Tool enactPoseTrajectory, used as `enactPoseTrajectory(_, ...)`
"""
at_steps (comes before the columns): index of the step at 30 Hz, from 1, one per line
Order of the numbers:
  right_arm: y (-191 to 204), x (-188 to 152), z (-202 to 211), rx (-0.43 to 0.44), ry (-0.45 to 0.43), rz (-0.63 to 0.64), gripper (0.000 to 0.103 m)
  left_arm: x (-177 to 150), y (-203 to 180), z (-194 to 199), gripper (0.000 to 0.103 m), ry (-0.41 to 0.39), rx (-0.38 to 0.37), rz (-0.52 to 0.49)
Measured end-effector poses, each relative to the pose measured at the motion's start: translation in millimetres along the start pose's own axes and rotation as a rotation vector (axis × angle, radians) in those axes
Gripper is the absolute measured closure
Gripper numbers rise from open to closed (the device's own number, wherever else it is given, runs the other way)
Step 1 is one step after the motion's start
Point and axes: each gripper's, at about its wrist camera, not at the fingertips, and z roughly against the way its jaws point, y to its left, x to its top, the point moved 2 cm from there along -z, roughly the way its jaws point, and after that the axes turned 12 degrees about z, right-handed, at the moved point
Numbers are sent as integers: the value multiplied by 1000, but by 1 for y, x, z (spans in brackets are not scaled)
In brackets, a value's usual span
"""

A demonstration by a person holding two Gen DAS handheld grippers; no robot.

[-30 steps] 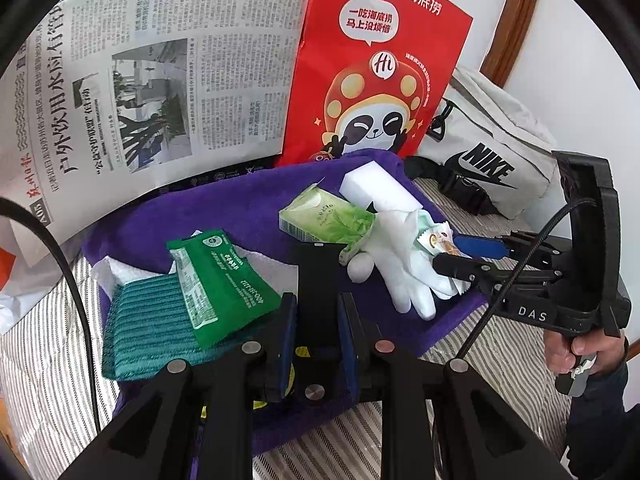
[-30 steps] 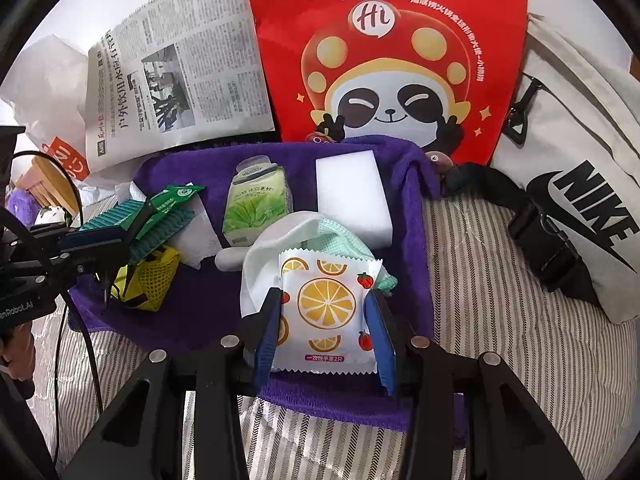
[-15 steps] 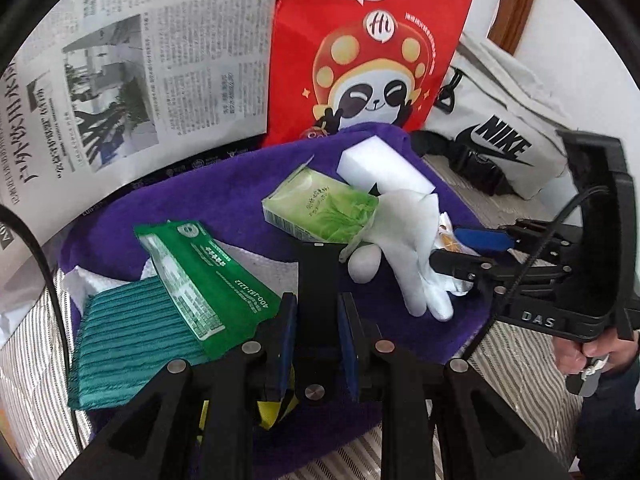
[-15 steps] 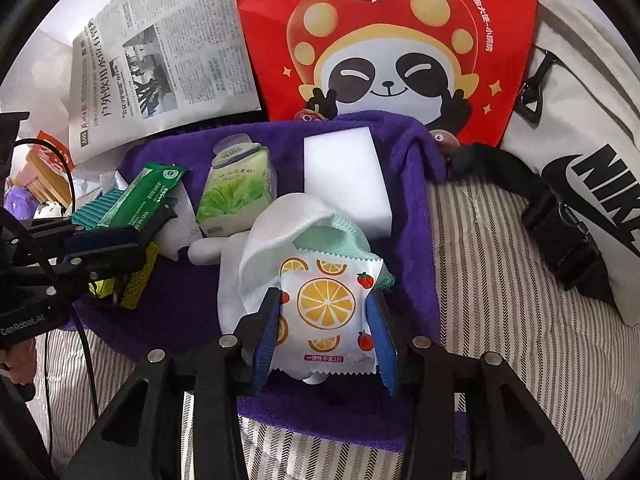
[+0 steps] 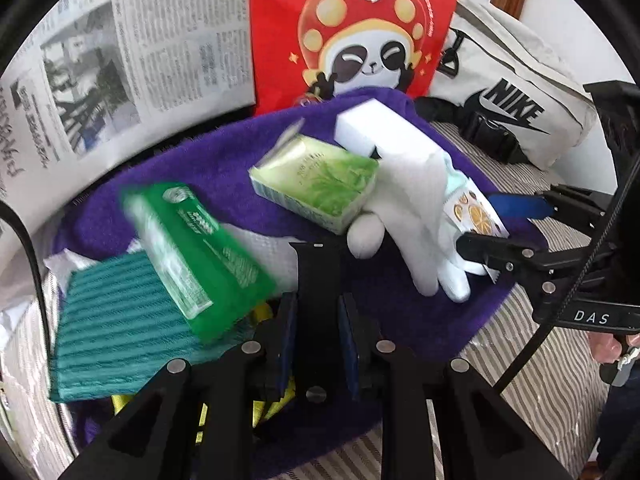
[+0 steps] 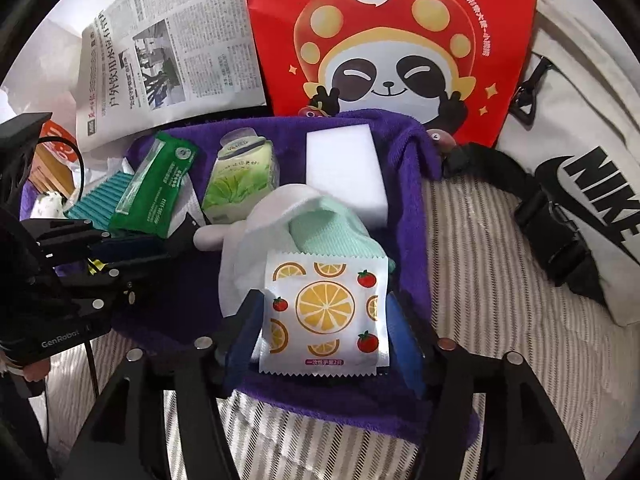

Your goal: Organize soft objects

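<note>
Just now my right gripper (image 6: 326,332) has been opening its fingers, and the orange packet (image 6: 325,312) lies loose between them, let go on the white glove (image 6: 256,248). My left gripper (image 5: 316,344) has come lower over the purple towel (image 5: 224,168); its fingers pinch a black strap (image 5: 318,280). I think the packet drop is nearly done, so I should lift the right fingers straight up and not drag it. Farther on the towel lie the green wipes pack (image 5: 188,256), tissue pack (image 5: 316,184) and white sponge (image 6: 344,164). Behind stands the red bag (image 6: 392,48); I cannot see inside. Everything sits on a striped bed (image 6: 500,280).
</note>
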Motion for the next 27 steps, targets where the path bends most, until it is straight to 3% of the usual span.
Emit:
enactPoseTrajectory(8, -1, -6, 6, 16, -3, -2, 38, -11, -5, -1, 78, 25, 45, -16)
enactPoseTrajectory(10, 0, -7, 8, 10, 2, -2, 34, -12, -3, 6, 74, 24, 29, 3)
enactPoseTrajectory(12, 1, -8, 12, 14, -9, -3, 28, -13, 0, 14, 63, 19, 9, 22)
enactPoseTrajectory(16, 1, -7, 14, 27, -21, -21, 28, -16, 2, 29, 56, 1, 3, 49)
enactPoseTrajectory(18, 0, -6, 17, 24, -26, -32, 28, -19, 4, 36, 45, -7, 16, 56)
enactPoseTrajectory(25, 8, -8, 37, 5, -47, -47, 28, -33, 9, 61, 41, -44, 56, 71)
enactPoseTrajectory(27, 13, -10, 45, -11, -45, -47, 26, -36, 5, 66, 32, -59, 74, 76)
